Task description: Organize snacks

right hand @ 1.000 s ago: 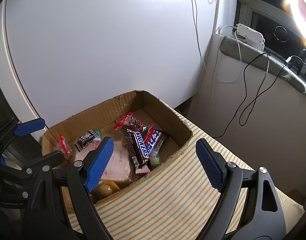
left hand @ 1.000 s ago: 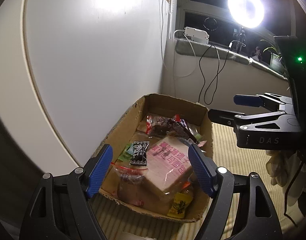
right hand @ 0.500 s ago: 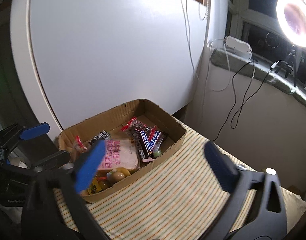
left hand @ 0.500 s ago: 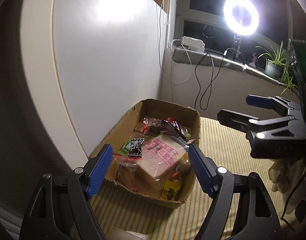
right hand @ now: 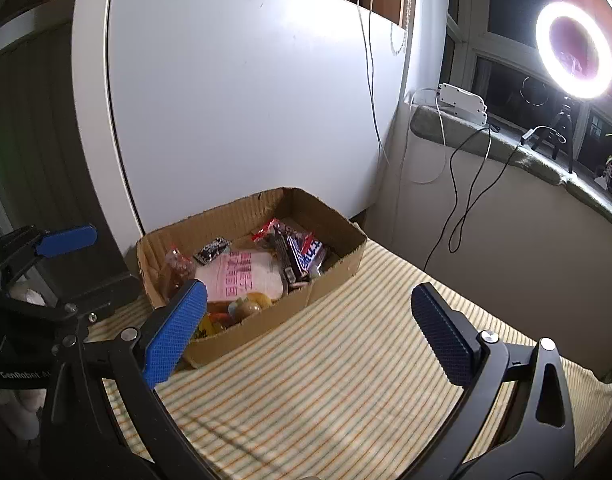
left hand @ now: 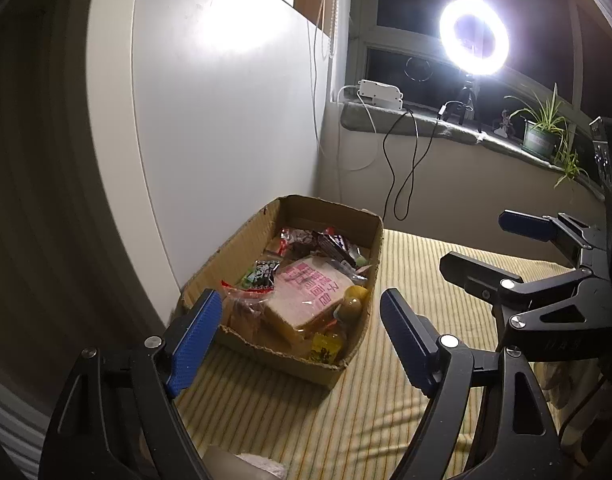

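Note:
A cardboard box (left hand: 245, 248) (right hand: 338, 268) sits on the striped cloth by the white panel. It holds several snacks: a bread pack with pink print (left hand: 310, 296) (right hand: 245, 276), chocolate bars (left hand: 334, 246) (right hand: 301, 250), a small black packet (left hand: 265, 270) (right hand: 211, 249) and yellow items (left hand: 352, 304) (right hand: 249, 306). My left gripper (left hand: 299, 338) is open and empty, pulled back from the box's near end. My right gripper (right hand: 306, 334) is open and empty, back from the box's side. Each gripper shows in the other's view, the right (left hand: 506, 248) and the left (right hand: 49, 256).
The striped cloth (right hand: 346, 380) covers the surface right of the box. A white panel (right hand: 245, 100) stands behind the box. A window sill (left hand: 446, 128) carries a ring light (left hand: 474, 36), a white power strip (left hand: 380, 92), hanging cables and a potted plant (left hand: 542, 136).
Both grippers have pulled back and up from the box, which now looks smaller and farther. Both stay open and empty. The snacks have not moved.

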Demonstrator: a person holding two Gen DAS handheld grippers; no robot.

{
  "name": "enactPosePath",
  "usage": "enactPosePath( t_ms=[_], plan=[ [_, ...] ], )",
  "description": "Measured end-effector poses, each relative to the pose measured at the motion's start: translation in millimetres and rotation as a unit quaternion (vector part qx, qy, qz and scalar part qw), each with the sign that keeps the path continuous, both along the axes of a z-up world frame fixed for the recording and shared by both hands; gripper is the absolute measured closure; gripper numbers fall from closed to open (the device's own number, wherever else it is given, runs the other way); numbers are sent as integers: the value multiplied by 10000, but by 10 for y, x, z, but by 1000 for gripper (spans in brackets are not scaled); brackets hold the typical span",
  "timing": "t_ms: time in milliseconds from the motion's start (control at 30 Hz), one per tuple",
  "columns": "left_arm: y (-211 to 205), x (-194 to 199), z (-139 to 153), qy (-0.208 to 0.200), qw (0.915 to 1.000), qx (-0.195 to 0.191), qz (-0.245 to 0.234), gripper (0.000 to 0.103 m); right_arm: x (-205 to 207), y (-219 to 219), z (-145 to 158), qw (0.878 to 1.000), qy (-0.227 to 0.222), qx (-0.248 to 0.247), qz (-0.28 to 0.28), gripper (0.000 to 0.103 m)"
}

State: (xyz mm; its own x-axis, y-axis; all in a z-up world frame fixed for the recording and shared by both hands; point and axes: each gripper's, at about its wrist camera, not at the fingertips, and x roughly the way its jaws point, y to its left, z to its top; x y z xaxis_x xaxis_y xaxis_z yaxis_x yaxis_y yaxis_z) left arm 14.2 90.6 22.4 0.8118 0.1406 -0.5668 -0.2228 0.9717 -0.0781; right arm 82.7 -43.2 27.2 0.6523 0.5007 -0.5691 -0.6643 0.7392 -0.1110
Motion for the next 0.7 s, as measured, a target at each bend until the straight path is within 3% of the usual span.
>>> enactPosePath(
  t_ms=[700],
  plan=[
    [-76,-67,-5,-32,10000,12,-2,22,-116,-103,-26,10000,19,29,-73,0]
  ],
)
